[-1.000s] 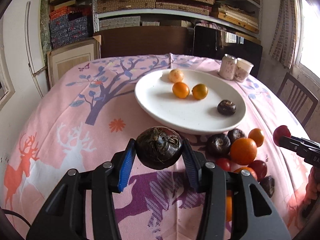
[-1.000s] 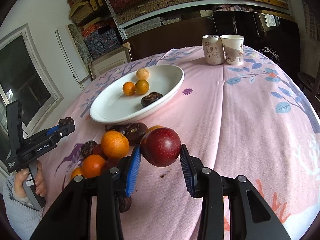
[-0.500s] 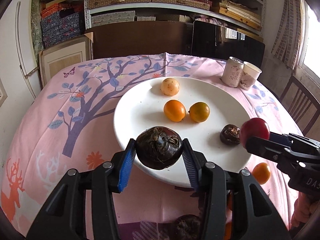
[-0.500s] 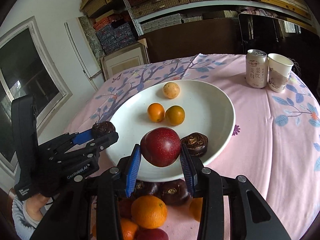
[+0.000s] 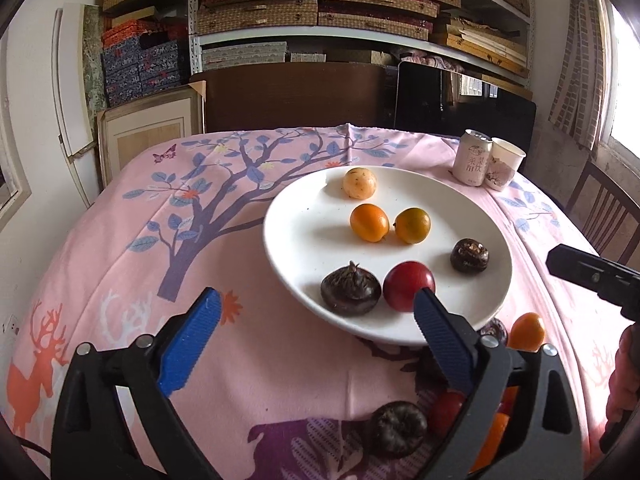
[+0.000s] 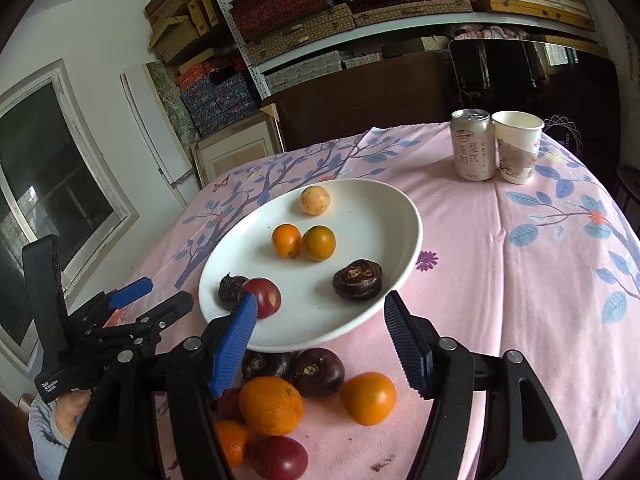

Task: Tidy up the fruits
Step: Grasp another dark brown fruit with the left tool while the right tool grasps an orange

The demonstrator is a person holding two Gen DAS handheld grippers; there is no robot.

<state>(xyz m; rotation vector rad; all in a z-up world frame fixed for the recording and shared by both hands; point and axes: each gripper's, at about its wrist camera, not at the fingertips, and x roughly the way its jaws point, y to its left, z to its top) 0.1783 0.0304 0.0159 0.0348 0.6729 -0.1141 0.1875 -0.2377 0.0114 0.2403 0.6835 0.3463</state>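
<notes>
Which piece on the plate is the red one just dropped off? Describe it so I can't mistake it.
Find the white plate on the pink tablecloth. At its near edge, beside a dark brown water chestnut, lies the red plum: the plate's only smooth, glossy red fruit.

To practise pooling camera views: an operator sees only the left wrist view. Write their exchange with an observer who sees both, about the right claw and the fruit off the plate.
Operator: Is the right claw holding anything? I see only part of it.
Observer: No. It has just been opening; nothing is between its jaws.
Operator: How many oranges are off the plate?
Observer: Three, clustered on the cloth beside two dark chestnuts.
</notes>
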